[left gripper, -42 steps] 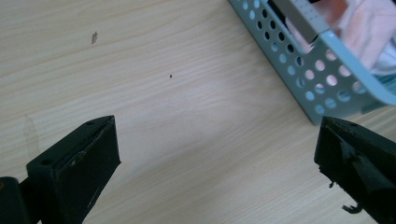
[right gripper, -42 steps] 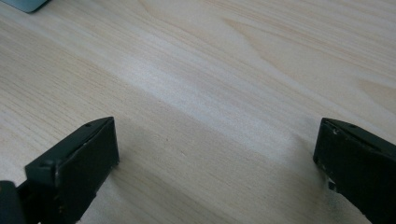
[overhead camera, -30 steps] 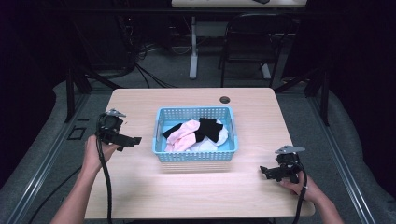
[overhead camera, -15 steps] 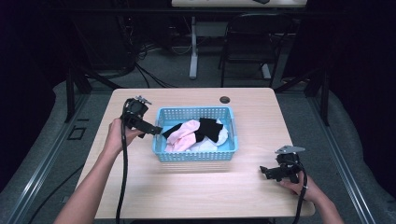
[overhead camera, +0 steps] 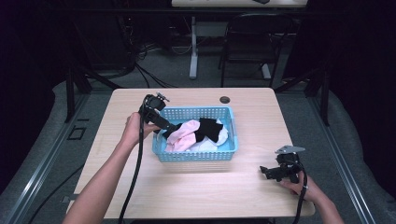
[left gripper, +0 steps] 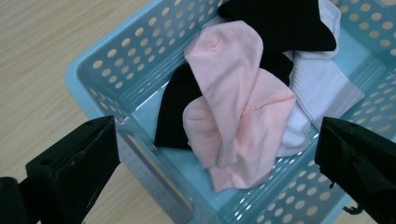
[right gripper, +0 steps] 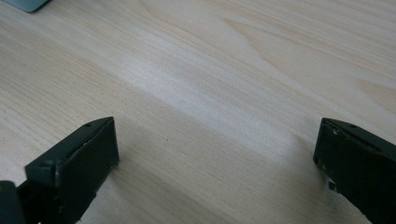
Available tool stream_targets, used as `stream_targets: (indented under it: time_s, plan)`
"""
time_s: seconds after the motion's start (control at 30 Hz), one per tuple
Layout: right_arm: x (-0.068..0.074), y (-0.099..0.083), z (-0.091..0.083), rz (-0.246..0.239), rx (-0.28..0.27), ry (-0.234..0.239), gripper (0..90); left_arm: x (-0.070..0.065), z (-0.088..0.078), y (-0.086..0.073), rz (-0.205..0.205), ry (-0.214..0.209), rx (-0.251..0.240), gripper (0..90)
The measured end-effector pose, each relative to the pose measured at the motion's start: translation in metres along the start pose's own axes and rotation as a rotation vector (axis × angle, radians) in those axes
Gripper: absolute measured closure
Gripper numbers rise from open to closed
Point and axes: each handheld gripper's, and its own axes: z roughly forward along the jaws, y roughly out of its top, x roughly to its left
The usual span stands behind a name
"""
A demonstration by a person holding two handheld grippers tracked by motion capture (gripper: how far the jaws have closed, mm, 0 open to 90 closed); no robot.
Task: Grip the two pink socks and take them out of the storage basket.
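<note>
We see a brightly lit desk amid dark surroundings; soft shadows beneath the slightly blurred jaws.

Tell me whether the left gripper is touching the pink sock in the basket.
Apart. In the left gripper view the left gripper hangs open above the basket, its fingers flanking the pink sock without meeting it.

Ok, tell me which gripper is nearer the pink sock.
Left. The left gripper hangs open over the basket's left end, just beside the pink sock. The right gripper sits open, low over bare table, well off to the basket's right.
</note>
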Motion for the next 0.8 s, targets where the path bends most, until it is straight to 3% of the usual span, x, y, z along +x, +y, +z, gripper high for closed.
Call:
stream_targets:
  time_s: [0.2, 0.5, 0.8]
  plan:
    - [0.0, 0.0, 0.0, -0.001, -0.001, 0.0, 0.0, -0.005, 0.017, 0.008, 0.004, -0.014, 0.037, 0.0]
    - [0.0, 0.0, 0.0, -0.001, -0.001, 0.001, 0.0, -0.012, 0.042, 0.017, 0.011, -0.044, 0.104, 11.1]
    - [0.0, 0.0, 0.0, -0.002, -0.001, 0.001, 0.0, -0.018, 0.064, 0.024, 0.006, -0.047, 0.156, 31.2]
